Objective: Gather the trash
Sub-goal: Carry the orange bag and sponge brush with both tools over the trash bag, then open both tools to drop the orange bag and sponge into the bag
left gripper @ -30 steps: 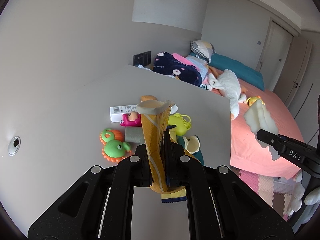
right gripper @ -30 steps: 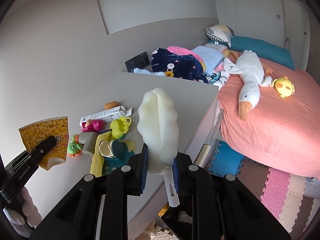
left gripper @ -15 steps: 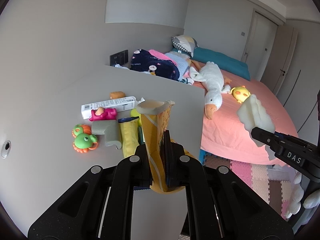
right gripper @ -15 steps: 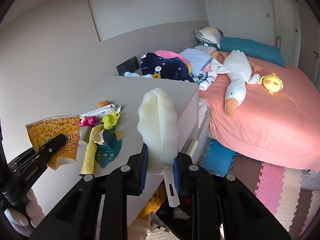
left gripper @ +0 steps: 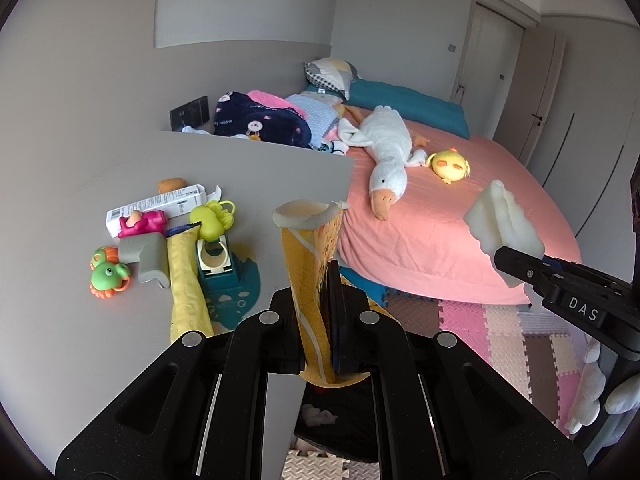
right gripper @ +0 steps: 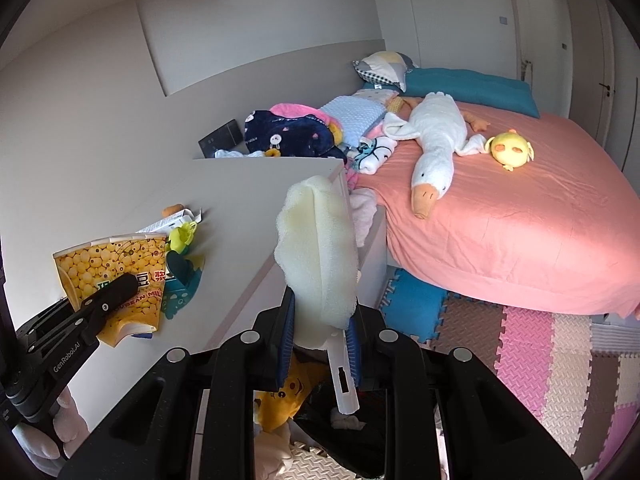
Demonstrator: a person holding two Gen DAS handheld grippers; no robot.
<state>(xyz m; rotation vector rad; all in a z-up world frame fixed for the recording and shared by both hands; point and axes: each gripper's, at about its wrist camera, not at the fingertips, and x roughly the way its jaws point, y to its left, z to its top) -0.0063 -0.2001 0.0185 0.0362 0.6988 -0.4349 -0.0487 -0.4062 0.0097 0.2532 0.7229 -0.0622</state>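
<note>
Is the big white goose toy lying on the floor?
No, the white goose toy lies stretched out on top of the pink bed, next to a small yellow plush.

"DAS" marks the right gripper [left gripper: 516,266], "GenRobot.AI" the left gripper [right gripper: 124,284] (both white lettering).

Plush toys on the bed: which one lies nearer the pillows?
The white goose, stretched out with its feet by the pillows. The small round yellow chick sits farther down the pink sheet.

Toys [left gripper: 160,248] on table [left gripper: 260,168], bed [left gripper: 460,216] right.
</note>
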